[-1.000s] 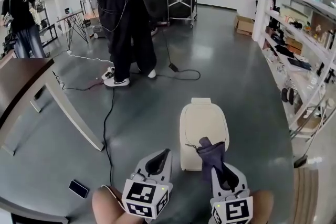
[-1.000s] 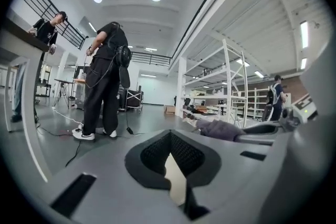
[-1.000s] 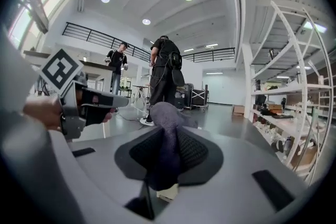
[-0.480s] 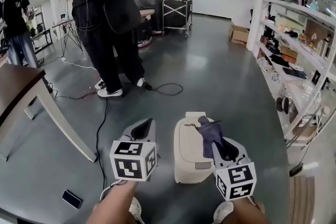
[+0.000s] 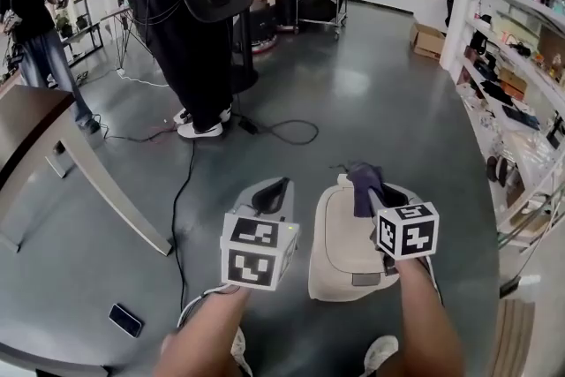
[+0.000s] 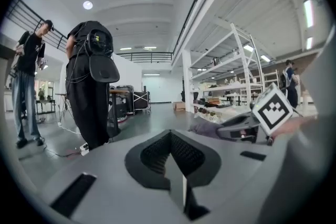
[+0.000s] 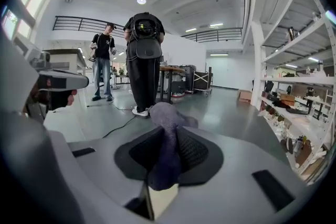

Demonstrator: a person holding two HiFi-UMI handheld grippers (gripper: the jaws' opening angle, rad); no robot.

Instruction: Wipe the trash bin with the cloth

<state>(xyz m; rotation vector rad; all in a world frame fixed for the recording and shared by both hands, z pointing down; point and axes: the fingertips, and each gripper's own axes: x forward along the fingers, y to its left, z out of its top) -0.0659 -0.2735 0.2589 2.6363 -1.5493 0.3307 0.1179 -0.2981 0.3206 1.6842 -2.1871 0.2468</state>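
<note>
Head view looks down on the beige bin (image 5: 340, 234) sitting on the grey floor. The right gripper (image 5: 372, 192) is over the bin's far right corner, jaws clenched on the purple cloth (image 5: 362, 179). The right gripper view shows it pinched between them, with a wad sticking out past the tips. Can't tell if the cloth actually touches the bin.

The left gripper (image 5: 272, 188) hangs just left of the bin, apart from it. Its own view shows the jaws pressed together with nothing in them.

Off to the left there's a table (image 5: 35, 115) and a phone (image 5: 126, 320) lying on the floor. A black cable (image 5: 175, 216) runs back toward a person in black (image 5: 190, 22). Shelves (image 5: 521, 101) line the right side.
</note>
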